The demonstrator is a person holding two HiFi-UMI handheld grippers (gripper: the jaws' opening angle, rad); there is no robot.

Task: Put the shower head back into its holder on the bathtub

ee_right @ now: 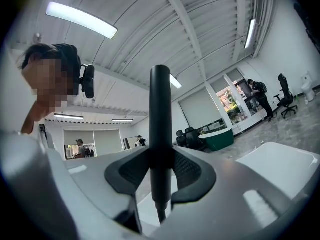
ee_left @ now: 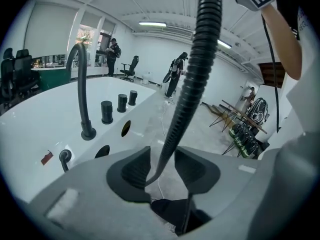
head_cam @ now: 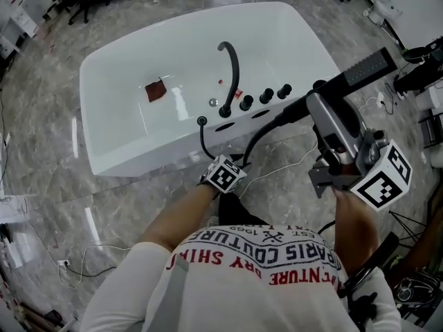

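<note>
My right gripper (head_cam: 317, 106) is shut on the black handle of the shower head (head_cam: 367, 66), held level at the right, above the floor beside the white bathtub (head_cam: 118, 151). In the right gripper view both pads clamp the handle (ee_right: 160, 134). The ribbed black hose (head_cam: 266, 126) droops from the handle toward my left gripper, whose marker cube (head_cam: 225, 175) hangs just in front of the tub's rim. In the left gripper view the hose (ee_left: 197, 69) runs between the jaws of the left gripper (ee_left: 161, 166), which stand open around it. Two dark oval openings (ee_left: 125, 128) sit in the rim.
On the rim stand a curved black faucet (head_cam: 232, 75), three black knobs (head_cam: 266, 95) and a small hose fitting (head_cam: 201, 122). A red scrap (head_cam: 156, 90) lies in the tub. Cables (head_cam: 83, 261) cross the marble floor; stands and gear (head_cam: 415, 75) crowd the right.
</note>
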